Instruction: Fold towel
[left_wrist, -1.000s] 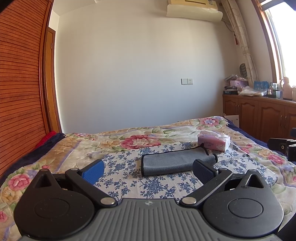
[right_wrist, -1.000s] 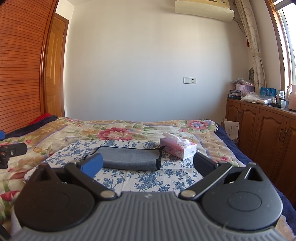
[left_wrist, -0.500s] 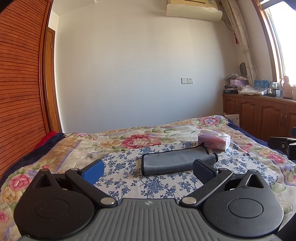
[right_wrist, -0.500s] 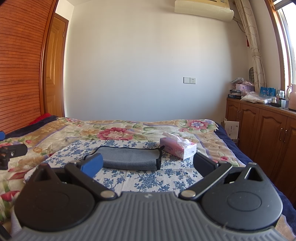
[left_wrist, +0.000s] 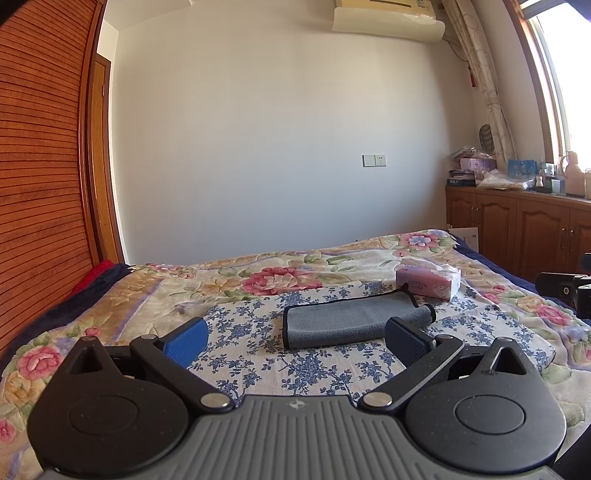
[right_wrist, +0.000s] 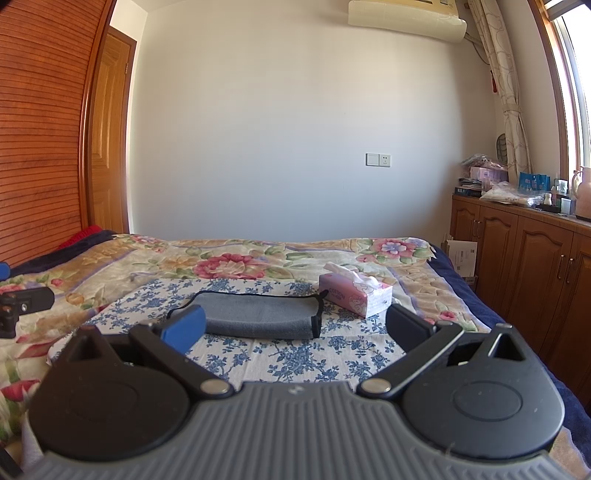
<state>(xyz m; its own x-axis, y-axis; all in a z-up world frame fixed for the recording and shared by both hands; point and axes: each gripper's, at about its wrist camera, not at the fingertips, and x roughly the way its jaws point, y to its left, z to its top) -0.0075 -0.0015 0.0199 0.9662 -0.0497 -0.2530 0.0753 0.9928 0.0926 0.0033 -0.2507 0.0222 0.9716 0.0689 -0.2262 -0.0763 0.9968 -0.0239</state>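
Observation:
A grey towel (left_wrist: 351, 322) with black trim lies folded into a narrow band on a blue-flowered cloth (left_wrist: 306, 360) on the bed; it also shows in the right wrist view (right_wrist: 258, 318). My left gripper (left_wrist: 295, 341) is open and empty, held back from the towel's near side. My right gripper (right_wrist: 295, 326) is open and empty, also short of the towel. Each gripper shows at the edge of the other's view: the right one (left_wrist: 569, 291) and the left one (right_wrist: 22, 301).
A pink tissue box (left_wrist: 428, 282) stands just beyond the towel's right end (right_wrist: 354, 293). The bed carries a floral quilt (left_wrist: 155, 291). Wooden cabinets (right_wrist: 524, 251) with clutter line the right wall. A slatted wooden wardrobe (left_wrist: 40, 184) stands on the left.

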